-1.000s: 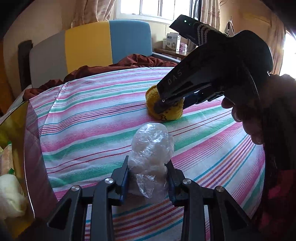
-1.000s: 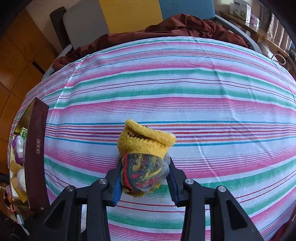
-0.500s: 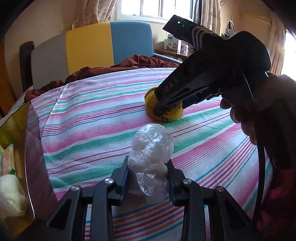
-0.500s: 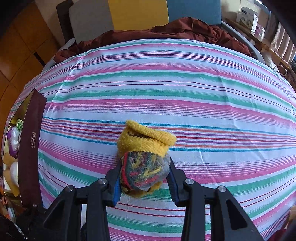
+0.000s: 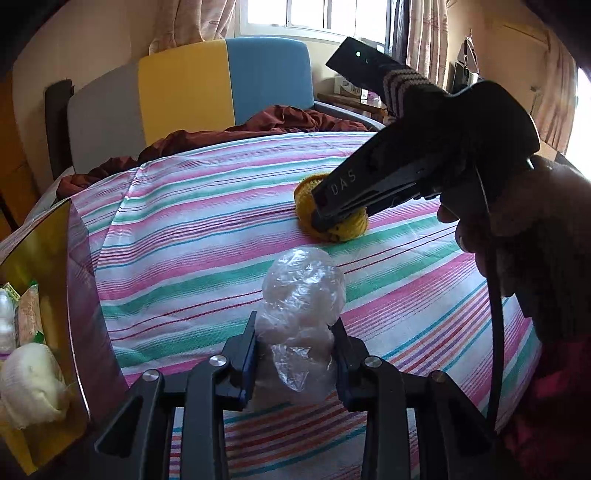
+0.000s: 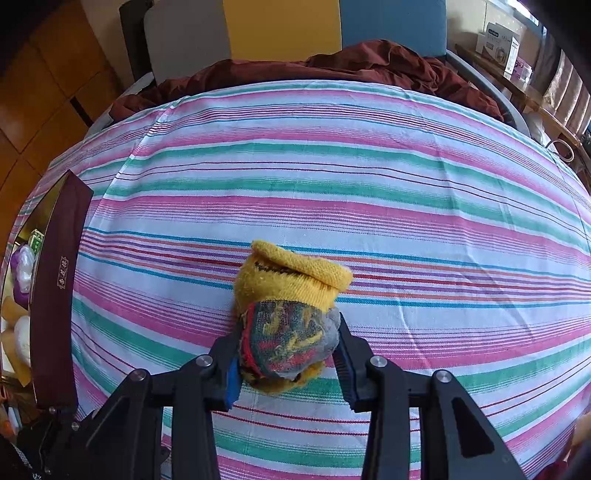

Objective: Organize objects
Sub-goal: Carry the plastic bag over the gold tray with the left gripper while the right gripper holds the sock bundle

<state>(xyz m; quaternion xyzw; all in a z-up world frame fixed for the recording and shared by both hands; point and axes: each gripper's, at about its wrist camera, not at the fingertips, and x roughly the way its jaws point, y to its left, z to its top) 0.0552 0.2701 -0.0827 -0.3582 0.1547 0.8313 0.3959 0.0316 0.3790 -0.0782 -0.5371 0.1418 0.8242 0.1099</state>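
each claw grips one piece: left claw [image 5: 295,350] a plastic-wrapped bundle [image 5: 301,295], right claw [image 6: 288,358] a rolled sock [image 6: 288,314]. neither is in the box [image 6: 55,295] yet, though it already holds several things

A striped cloth [image 6: 369,184] covers the table, with a maroon blanket [image 6: 369,62] heaped along its far edge before a grey, yellow and blue chair [image 5: 192,92] below a window [image 5: 314,16].

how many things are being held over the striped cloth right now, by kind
Crumpled clear plastic bag, gripped by the left gripper: 1
Rolled yellow knitted sock bundle with a multicoloured end, gripped by the right gripper: 1
Total: 2
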